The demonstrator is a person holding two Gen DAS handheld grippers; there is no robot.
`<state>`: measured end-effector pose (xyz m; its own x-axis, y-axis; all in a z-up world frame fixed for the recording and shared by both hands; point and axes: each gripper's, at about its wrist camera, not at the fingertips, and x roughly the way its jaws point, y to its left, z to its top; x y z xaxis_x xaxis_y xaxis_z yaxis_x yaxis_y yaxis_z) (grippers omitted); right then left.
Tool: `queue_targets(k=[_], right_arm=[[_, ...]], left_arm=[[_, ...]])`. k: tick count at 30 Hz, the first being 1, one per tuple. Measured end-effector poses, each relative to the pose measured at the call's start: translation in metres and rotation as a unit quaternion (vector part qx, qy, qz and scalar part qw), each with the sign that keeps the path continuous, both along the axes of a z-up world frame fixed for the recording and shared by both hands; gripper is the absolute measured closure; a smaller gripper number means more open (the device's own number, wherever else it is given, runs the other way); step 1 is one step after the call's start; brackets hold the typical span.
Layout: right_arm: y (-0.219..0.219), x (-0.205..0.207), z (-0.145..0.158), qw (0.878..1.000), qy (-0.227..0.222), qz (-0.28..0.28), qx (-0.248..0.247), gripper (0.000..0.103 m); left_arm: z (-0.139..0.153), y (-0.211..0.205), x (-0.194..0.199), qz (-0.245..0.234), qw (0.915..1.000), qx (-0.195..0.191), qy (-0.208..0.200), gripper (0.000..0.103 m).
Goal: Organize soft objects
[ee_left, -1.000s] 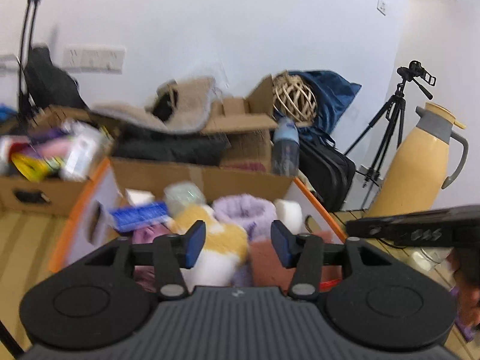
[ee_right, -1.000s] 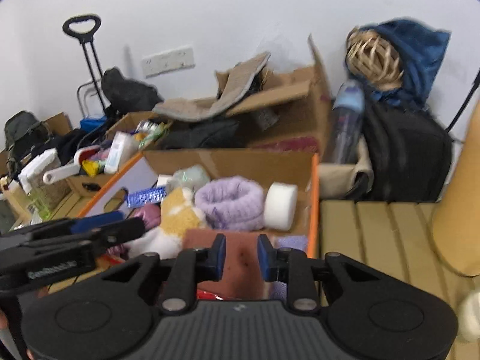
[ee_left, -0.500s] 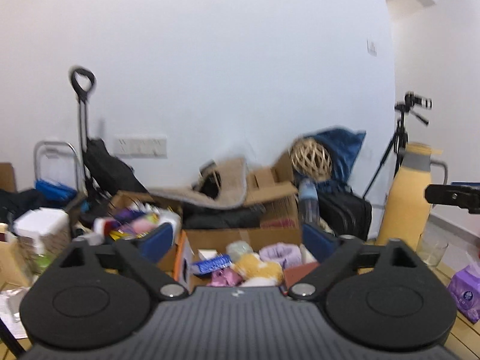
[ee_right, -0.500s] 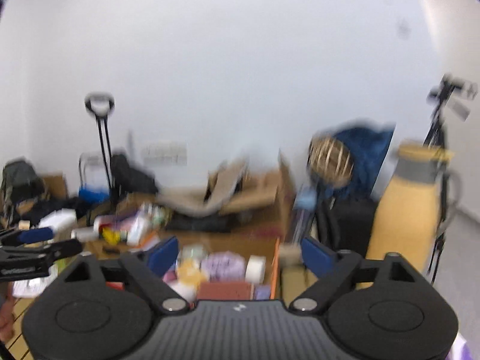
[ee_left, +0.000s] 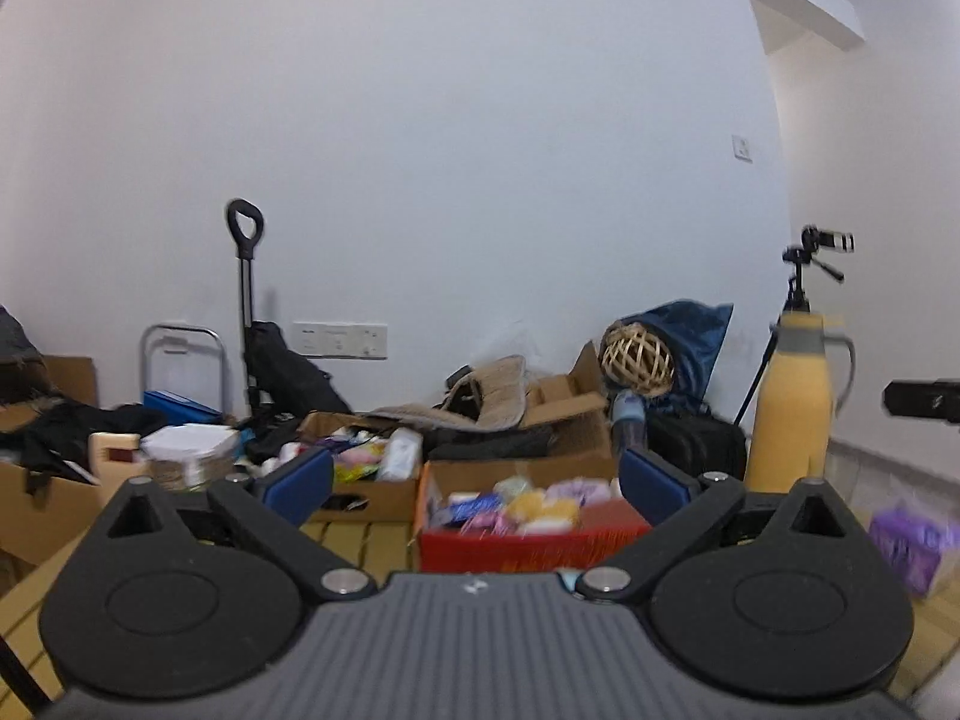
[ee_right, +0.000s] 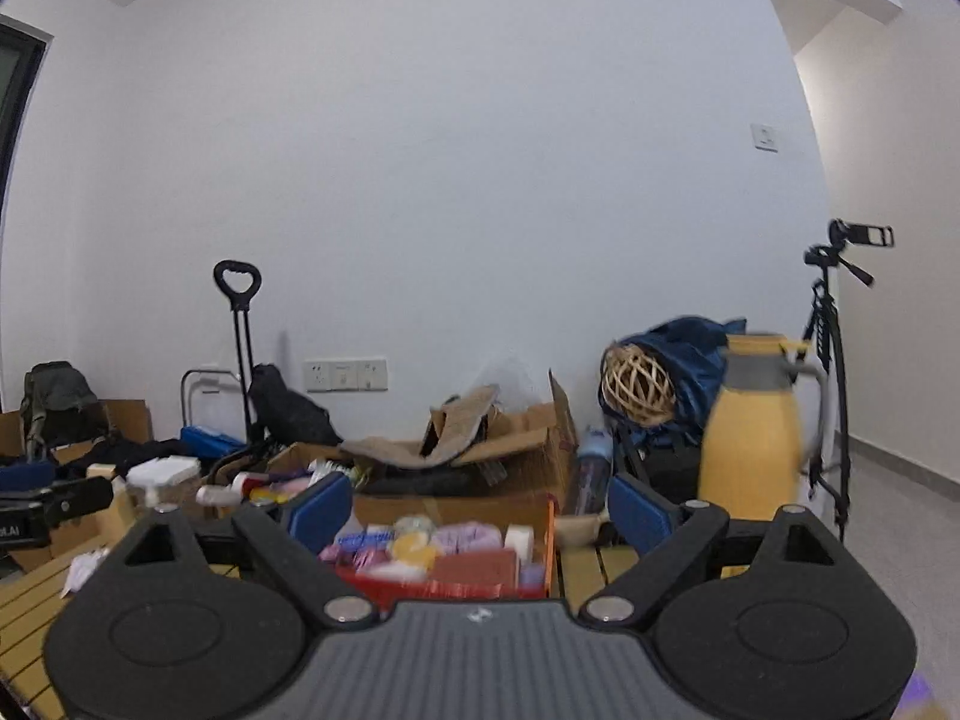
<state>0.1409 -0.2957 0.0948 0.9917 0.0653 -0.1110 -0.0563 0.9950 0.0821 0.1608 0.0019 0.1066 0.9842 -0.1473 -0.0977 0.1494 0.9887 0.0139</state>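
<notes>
A red-and-orange box stands on the wooden slat table, filled with soft items in yellow, purple, pink and white. It also shows in the right wrist view, with its soft items inside. My left gripper is open and empty, held back from the box. My right gripper is open and empty, also back from the box. The right gripper's tip shows at the right edge of the left wrist view, and the left gripper's tip at the left edge of the right wrist view.
A yellow thermos jug stands right of the box. A purple tissue pack lies at the table's right. Cardboard boxes of clutter, a wicker ball, a trolley handle and a tripod stand behind.
Both grippers opened wide and pulled back and up from the box. The box now looks smaller and farther away in both views.
</notes>
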Motion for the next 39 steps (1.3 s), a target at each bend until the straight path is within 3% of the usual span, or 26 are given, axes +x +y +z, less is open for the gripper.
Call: queue_targets(k=[4, 7, 10, 12, 16, 22, 30, 33, 36, 39], right_arm=[[0.012, -0.067, -0.037, 1.0, 0.006, 0.013, -0.016, 0.009], [0.024, -0.111, -0.061, 0.998, 0.028, 0.026, -0.042, 0.008], [0.028, -0.138, -0.077, 0.996, 0.056, 0.065, -0.034, 0.004], [0.03, -0.142, -0.081, 0.995, 0.067, 0.063, -0.026, 0.004], [0.037, -0.133, -0.088, 0.996, 0.066, 0.052, -0.024, 0.004], [0.029, -0.086, -0.102, 0.995, 0.087, 0.043, 0.015, 0.007], [0.022, 0.022, -0.13, 0.987, 0.149, 0.051, 0.044, 0.02], [0.02, 0.068, -0.139, 0.981, 0.172, 0.06, 0.071, 0.025], [0.02, 0.118, -0.151, 0.973, 0.194, 0.073, 0.099, 0.032], [0.023, 0.164, -0.163, 0.964, 0.217, 0.085, 0.127, 0.04]], left_arm=[[-0.032, 0.011, -0.07, 0.014, 0.9999, 0.005, -0.005, 0.0], [-0.047, 0.022, -0.106, -0.025, 0.9995, -0.008, 0.017, 0.0], [-0.048, 0.024, -0.117, -0.034, 0.9989, -0.013, 0.028, 0.0], [-0.05, 0.023, -0.115, -0.03, 0.9993, -0.006, 0.02, 0.0], [-0.061, 0.02, -0.095, -0.018, 0.9989, -0.008, 0.043, 0.0], [-0.081, 0.018, -0.035, -0.02, 0.9955, -0.013, 0.092, 0.0], [-0.099, 0.0, 0.082, -0.048, 0.9865, -0.031, 0.153, 0.0], [-0.105, -0.004, 0.132, -0.053, 0.9793, -0.057, 0.187, 0.0], [-0.111, -0.013, 0.179, -0.054, 0.9752, -0.057, 0.207, 0.0], [-0.118, -0.025, 0.222, -0.078, 0.9719, -0.044, 0.218, 0.01]])
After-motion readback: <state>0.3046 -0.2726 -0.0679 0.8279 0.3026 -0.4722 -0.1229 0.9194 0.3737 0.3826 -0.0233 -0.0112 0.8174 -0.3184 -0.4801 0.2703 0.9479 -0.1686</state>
